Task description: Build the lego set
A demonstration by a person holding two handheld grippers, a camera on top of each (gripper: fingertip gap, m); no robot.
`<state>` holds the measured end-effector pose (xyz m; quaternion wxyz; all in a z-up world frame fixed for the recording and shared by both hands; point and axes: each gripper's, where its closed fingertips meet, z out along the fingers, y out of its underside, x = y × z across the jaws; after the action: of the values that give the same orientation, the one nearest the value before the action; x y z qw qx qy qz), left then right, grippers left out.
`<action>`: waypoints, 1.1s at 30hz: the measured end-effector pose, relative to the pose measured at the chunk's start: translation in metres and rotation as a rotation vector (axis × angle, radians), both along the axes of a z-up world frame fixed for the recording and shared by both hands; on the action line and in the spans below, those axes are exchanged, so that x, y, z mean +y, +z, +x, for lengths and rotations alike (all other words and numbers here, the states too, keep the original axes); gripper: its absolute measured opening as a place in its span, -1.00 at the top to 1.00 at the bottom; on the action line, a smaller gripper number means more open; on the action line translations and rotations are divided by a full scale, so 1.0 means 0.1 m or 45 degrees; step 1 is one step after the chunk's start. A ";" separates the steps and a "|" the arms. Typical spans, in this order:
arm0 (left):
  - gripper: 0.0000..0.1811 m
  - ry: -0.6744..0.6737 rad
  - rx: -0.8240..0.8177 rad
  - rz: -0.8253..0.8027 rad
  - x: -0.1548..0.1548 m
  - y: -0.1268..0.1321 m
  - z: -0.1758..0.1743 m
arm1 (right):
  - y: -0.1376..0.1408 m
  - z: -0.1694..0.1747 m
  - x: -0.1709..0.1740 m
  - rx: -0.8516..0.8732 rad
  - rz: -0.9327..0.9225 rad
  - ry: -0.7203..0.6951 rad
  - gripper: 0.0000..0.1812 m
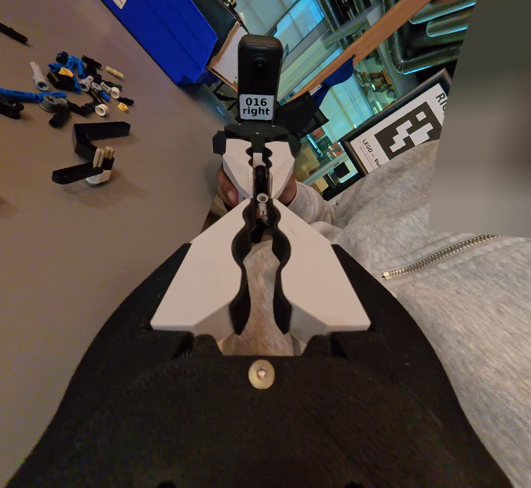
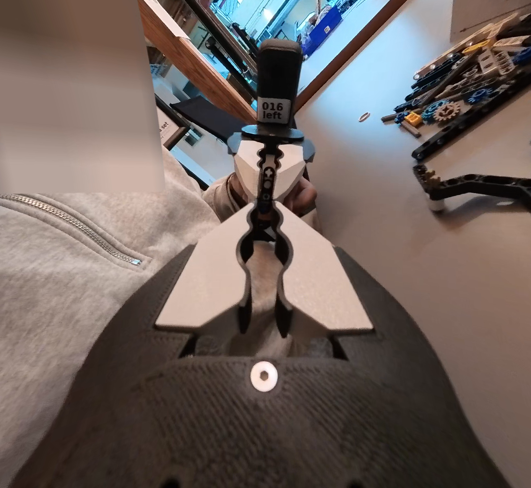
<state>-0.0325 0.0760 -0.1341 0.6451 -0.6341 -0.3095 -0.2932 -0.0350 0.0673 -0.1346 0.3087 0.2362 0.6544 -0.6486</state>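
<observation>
Left wrist view: the left gripper (image 1: 261,207) and the right gripper (image 1: 260,171) meet tip to tip in the air off the table (image 1: 172,186) edge, in front of a grey zip hoodie (image 1: 431,330). Left jaws are pinched on a small grey pin (image 1: 262,197); the right ones clamp a black lego beam (image 1: 259,178). Loose lego pieces (image 1: 74,83) and a black frame (image 1: 92,149) lie well apart on the table, by a blue bin (image 1: 161,23).

Right wrist view: same meeting seen from the right gripper (image 2: 264,209), jaws squeezed on the black beam (image 2: 267,184), which also runs between the left gripper's (image 2: 268,175) jaws. More lego parts (image 2: 459,94) and a black frame (image 2: 474,184) sit off right.
</observation>
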 end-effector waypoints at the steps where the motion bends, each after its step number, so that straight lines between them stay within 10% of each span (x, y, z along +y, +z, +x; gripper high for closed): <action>1: 0.94 -0.013 -0.006 0.002 0.00 0.00 0.01 | 0.00 0.01 0.00 0.004 0.007 0.011 0.95; 15: 0.94 -0.166 0.015 -0.138 0.09 -0.17 0.20 | -0.30 0.31 -0.04 0.197 0.342 0.236 0.94; 33: 0.87 -0.047 -0.011 0.005 0.04 -0.04 0.04 | -0.09 0.09 -0.03 -0.028 0.065 0.090 0.94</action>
<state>-0.0282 0.0796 -0.1376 0.6395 -0.6372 -0.3000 -0.3083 -0.0258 0.0647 -0.1437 0.3323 0.2278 0.6754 -0.6177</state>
